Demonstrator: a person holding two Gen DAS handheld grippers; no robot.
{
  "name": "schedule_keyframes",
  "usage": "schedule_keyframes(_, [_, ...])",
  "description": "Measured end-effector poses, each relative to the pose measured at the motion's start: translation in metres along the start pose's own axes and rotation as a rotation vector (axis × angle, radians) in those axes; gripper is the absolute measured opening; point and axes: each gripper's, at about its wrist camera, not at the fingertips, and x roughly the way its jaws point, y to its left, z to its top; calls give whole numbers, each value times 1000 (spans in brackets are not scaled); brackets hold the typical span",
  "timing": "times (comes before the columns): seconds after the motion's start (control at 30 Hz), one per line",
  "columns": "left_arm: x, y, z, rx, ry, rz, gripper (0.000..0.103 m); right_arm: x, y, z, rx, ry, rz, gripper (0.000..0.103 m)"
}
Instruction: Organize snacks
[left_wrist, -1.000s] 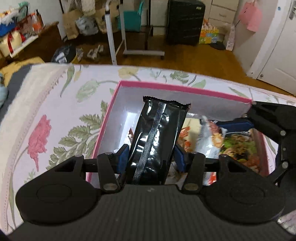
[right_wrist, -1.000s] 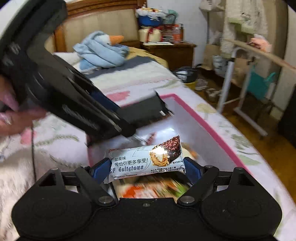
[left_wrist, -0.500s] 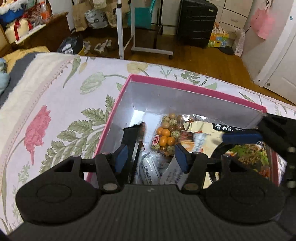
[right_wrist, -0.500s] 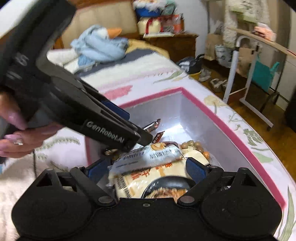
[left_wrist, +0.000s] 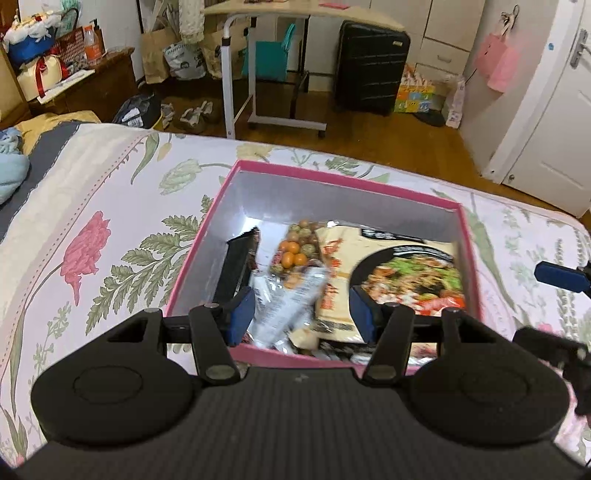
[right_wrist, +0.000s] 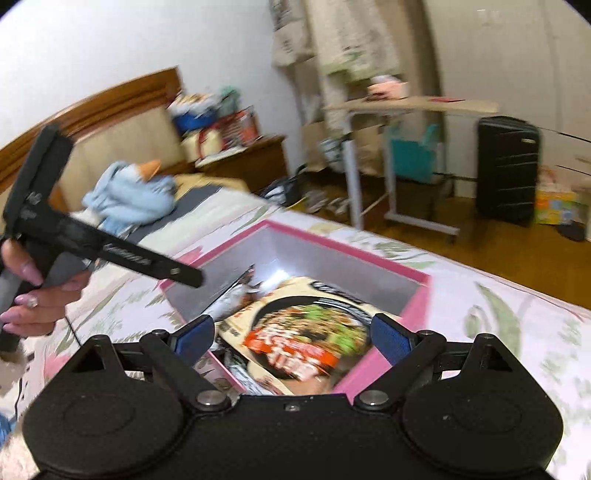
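**Both grippers empty over the pink box, next snack still to be fetched**

On the bed's floral cover, the left gripper (left_wrist: 301, 315) is hanging over the near edge of the pink box (left_wrist: 347, 186), its jaws having just been opening and nothing sitting between them. The right gripper (right_wrist: 291, 338) is hovering at the box's near right corner, jaws likewise just widened and bare. My guess is that the drop-off step is finishing; the next move is calling for lifting clear of the rim and finding another loose snack, though none is showing on the cover.

Inside, the black wrapper (left_wrist: 236, 264) is leaning against the left wall, the bag of coloured nuts (left_wrist: 297, 245) is lying beside it, a white packet (left_wrist: 288, 302) is sprawling towards the near edge, and the big noodle pack (left_wrist: 406, 273) is filling the right side, tilted and glossy.
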Motion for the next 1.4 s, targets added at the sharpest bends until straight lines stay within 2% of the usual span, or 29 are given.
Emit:
schedule_keyframes(0.07, [-13, -8, -5, 7, -9, -9, 55, -14, -4, -6, 27, -2, -40, 94])
schedule_keyframes(0.17, [-30, -19, -12, 29, -4, -25, 55, -22, -7, -12, 26, 76, -129, 93])
schedule_keyframes(0.43, [-76, -53, -29, 99, -19, -43, 56, -83, -8, -27, 56, 46, -237, 93])
schedule_keyframes(0.6, [-105, -75, -40, 118, -49, -100, 60, -127, 4, -33, 91, 39, -328, 94])
schedule_keyframes(0.73, [-117, -95, -54, 140, -67, -117, 65, -152, 14, -36, 108, 6, -353, 94])
schedule_keyframes(0.97, [-117, -124, -77, 192, -68, -103, 66, -165, 16, -50, 157, 25, -412, 94])
schedule_keyframes(1.23, [-118, -136, -82, 237, -62, -90, 67, -171, 17, -62, 185, 28, -442, 94])
schedule_keyframes(1.4, [-118, -143, -90, 251, -74, -77, 74, -172, 19, -67, 189, 22, -467, 94])
